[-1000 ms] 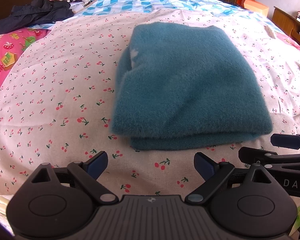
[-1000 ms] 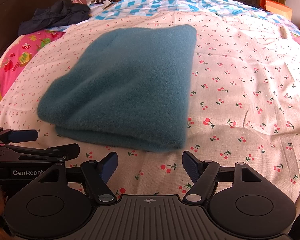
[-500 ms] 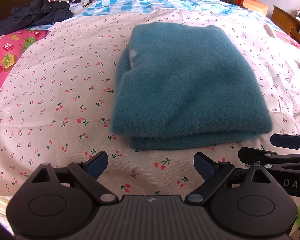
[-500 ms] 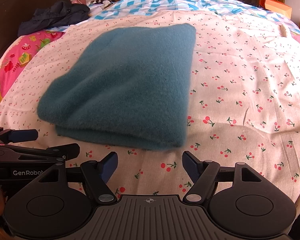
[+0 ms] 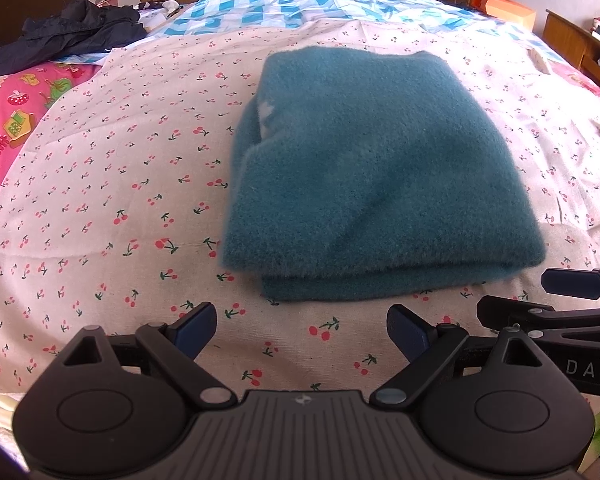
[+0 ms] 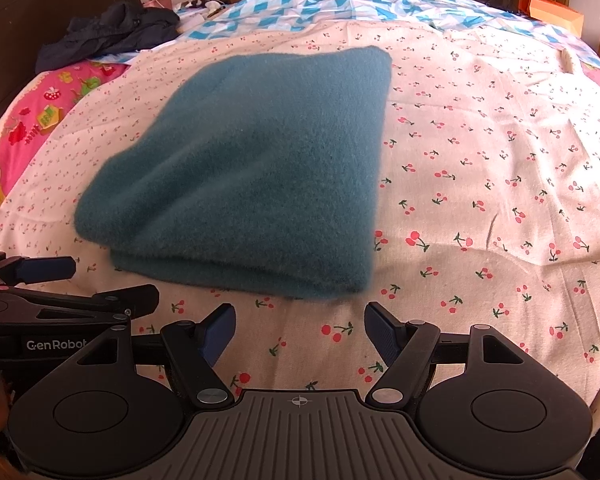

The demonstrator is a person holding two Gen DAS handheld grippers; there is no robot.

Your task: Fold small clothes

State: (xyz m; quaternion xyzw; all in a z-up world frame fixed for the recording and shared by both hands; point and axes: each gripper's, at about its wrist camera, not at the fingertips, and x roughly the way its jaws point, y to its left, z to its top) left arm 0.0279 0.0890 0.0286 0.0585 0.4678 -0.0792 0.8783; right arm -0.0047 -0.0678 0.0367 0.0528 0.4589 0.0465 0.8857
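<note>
A bed [image 5: 100, 184] under a cherry-print sheet fills both wrist views, w/ a blue-check quilt [image 5: 284, 4] past the sheet's far edge. Landmark: the teal fleece garment [image 5: 372, 168], lying mid-sheet as a thick rectangular bundle, layered edges stacked toward the cameras, a pale patch showing at its left side. Far left of the garment, by the dark headboard, sits a heap of dark clothing [image 5: 72, 36]; nearer along that side, a pink cartoon-print cover [image 5: 8, 128]. Far right of the garment, an orange box [image 5: 504, 8] near wooden furniture.

Just short of the garment's near edge, on the camera side, hang the two tools. The left gripper [image 5: 300, 330] has its jaws spread, nothing btwn them but sheet. The right gripper [image 6: 300, 330] likewise: jaws spread wide, empty, clear of the fleece. Each tool shows at the edge of the other's view, so they sit side by side.

Judgement: the fold looks done or nearly so; the step in hand appears to be a pause after release. Next move prob. calls for either a last tidy of the stacked edges or pinching the near edge w/ both tools to shift the bundle aside, gripping all layers so it doesn't fall open.
</note>
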